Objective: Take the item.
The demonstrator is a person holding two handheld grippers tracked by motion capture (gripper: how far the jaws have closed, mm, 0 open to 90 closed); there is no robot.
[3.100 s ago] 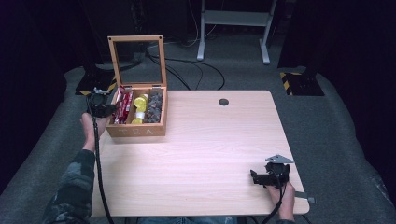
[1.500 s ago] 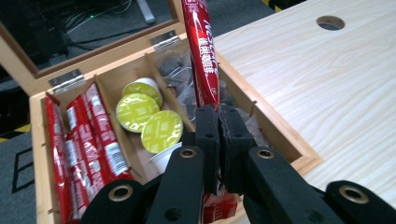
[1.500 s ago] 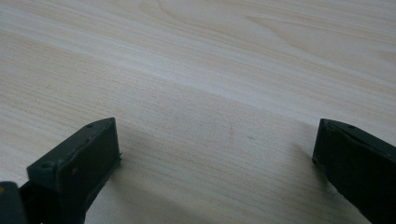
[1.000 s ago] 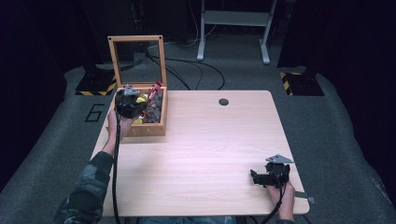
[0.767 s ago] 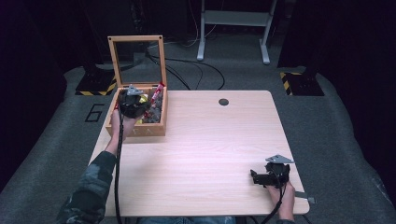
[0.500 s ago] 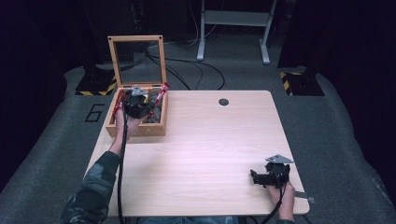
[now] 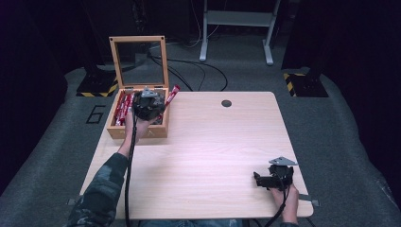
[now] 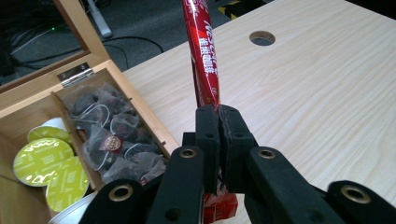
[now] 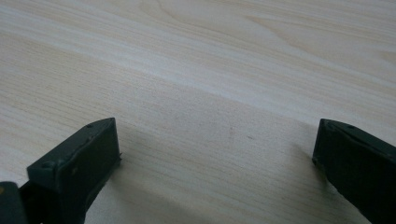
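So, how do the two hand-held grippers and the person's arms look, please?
Both are black. The left hand-held gripper has two thick black jaws on linked bars with brass-coloured rivets. The right hand-held gripper carries a grey three-cornered plate on top. A black cable trails from the left one along a camouflage-patterned sleeve.

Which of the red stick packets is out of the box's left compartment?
The red stick packet clamped in the left gripper, sticking out over the table; the other red packets lie in the wooden box.
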